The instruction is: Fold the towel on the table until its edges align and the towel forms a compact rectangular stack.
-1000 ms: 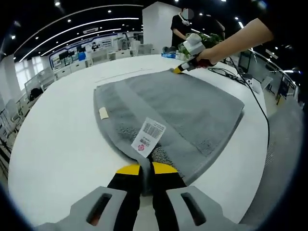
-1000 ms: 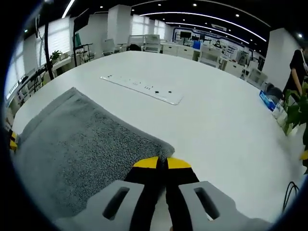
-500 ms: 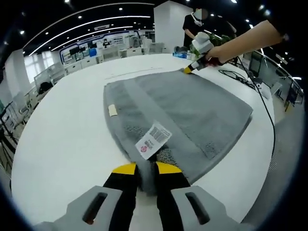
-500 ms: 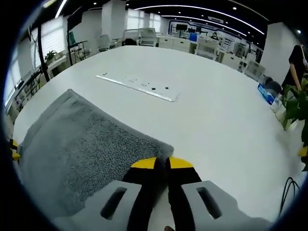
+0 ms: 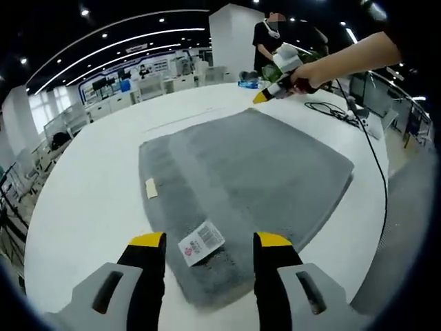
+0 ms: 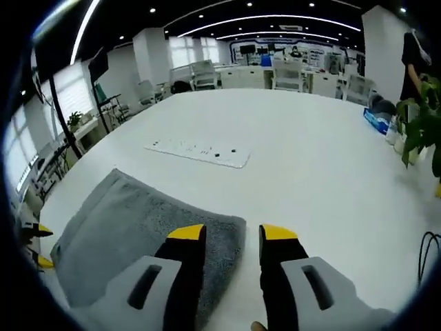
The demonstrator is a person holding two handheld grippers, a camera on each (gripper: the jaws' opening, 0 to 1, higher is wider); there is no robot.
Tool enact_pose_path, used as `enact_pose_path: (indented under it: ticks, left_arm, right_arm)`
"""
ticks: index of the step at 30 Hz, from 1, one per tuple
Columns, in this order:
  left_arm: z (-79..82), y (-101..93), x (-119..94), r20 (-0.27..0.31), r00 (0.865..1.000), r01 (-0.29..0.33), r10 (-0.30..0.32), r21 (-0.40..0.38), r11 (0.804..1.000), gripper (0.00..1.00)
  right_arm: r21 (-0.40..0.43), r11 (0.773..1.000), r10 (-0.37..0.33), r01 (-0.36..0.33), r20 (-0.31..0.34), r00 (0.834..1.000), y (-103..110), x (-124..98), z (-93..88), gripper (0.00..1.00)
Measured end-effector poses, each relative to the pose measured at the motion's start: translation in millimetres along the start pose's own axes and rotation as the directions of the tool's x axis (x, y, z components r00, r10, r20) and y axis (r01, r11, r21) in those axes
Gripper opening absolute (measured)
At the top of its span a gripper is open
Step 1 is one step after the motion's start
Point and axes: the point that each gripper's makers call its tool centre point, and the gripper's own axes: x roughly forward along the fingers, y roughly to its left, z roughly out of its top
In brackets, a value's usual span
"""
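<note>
A grey towel [image 5: 241,179] lies flat and folded on the white round table [image 5: 89,186], with a white barcode label [image 5: 201,243] and a small cream tag [image 5: 151,187] near its left edge. My left gripper [image 5: 210,241] stands open just above the towel's near corner, holding nothing. In the left gripper view the right gripper [image 5: 265,93] hovers over the far corner, held by a person's hand. In the right gripper view my right gripper [image 6: 232,234] is open above the towel's corner [image 6: 148,231], jaws apart and off the cloth.
A flat white power strip [image 6: 200,150] lies on the table beyond the towel. Black cables [image 5: 337,110] run along the right edge. A plant [image 6: 420,127] and a blue box [image 6: 379,121] stand at the far side, where a person [image 5: 272,41] stands.
Both grippers have opened and let go of the towel corners. Each has lifted and drawn back a little; the towel now rests flat.
</note>
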Motion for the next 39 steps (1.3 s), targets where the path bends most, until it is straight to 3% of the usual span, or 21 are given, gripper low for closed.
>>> enact_pose_path:
  ticks: [5,8,14,23,30,33,39]
  left_arm:
    - [17.2,-29.5,11,0.002,0.997,0.077,-0.077,0.076,0.994,0.61]
    - [24.4,-47.5,19,0.005,0.994,0.112,-0.113,0.099,0.989,0.61]
    - [43.2,-83.7,30,0.025,0.983,0.176,-0.181,0.136,0.975,0.61]
    - [60.2,-121.5,40,0.022,0.967,0.246,-0.254,0.19,0.951,0.61]
    - [71.0,-159.2,54,0.001,0.945,0.317,-0.327,0.246,0.916,0.6]
    - [72.5,-182.2,58,-0.019,0.92,0.382,-0.392,0.279,0.881,0.56]
    - [73.7,-209.1,64,-0.05,0.896,0.429,-0.441,0.348,0.833,0.52]
  right_arm:
    - [-0.012,1.0,0.023,-0.023,0.019,1.0,4,-9,5.0,0.33]
    - [0.053,0.998,0.043,-0.045,0.05,0.998,9,-14,11.0,0.34]
    - [-0.033,0.997,0.073,-0.072,0.018,0.997,22,-19,4.9,0.34]
    - [-0.027,0.997,0.076,-0.075,0.011,0.997,19,-22,-2.8,0.33]
    - [0.004,0.998,0.063,-0.063,0.003,0.998,9,-23,-10.4,0.31]
    - [0.014,0.998,0.061,-0.061,-0.004,0.998,5,-23,-14.9,0.31]
    - [0.034,0.998,0.05,-0.05,-0.003,0.999,-3,-21,-17.4,0.31]
